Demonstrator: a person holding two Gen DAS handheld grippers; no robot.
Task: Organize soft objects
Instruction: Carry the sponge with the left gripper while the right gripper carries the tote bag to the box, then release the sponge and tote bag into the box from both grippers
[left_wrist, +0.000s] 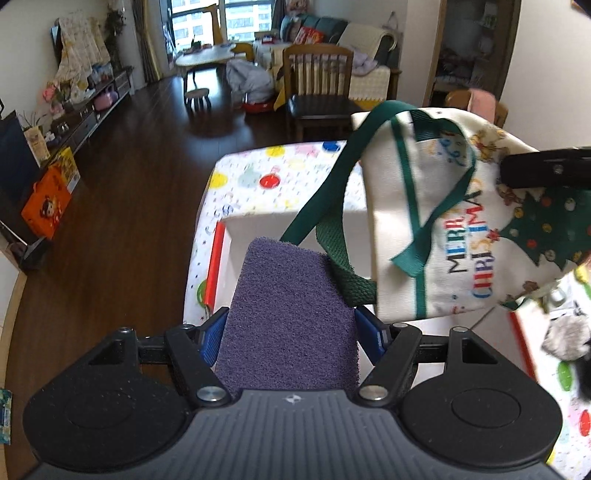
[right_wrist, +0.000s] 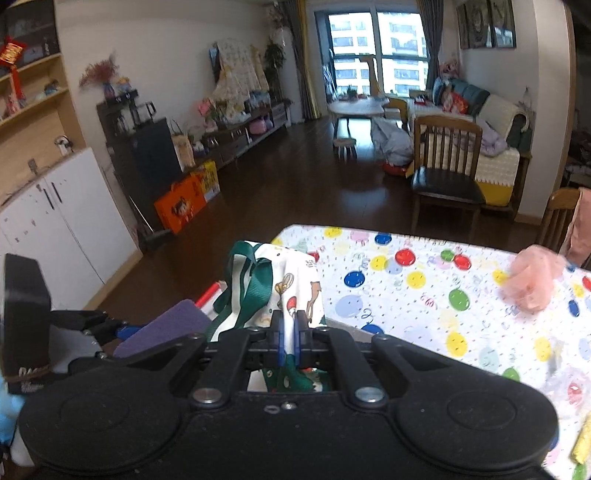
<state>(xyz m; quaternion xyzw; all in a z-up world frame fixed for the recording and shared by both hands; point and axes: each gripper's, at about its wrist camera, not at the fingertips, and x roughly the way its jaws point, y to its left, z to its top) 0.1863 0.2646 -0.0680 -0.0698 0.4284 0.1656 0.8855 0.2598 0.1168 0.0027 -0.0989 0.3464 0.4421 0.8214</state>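
Biggest risk I can see: the purple sponge (left_wrist: 291, 317) snags on the dangling green straps (left_wrist: 325, 206) and misses the Christmas tote bag (left_wrist: 436, 229), since its mouth looks pinched rather than held wide. The left hand-held gripper (left_wrist: 291, 332) is clamped on the sponge, just left of the bag. The right hand-held gripper (right_wrist: 288, 332) is closed on the bag's fabric, holding it above the bench (right_wrist: 406, 295).

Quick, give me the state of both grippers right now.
Left gripper: shut on the purple rectangular foam sponge.
Right gripper: shut on the cream canvas Christmas tote bag with green straps.
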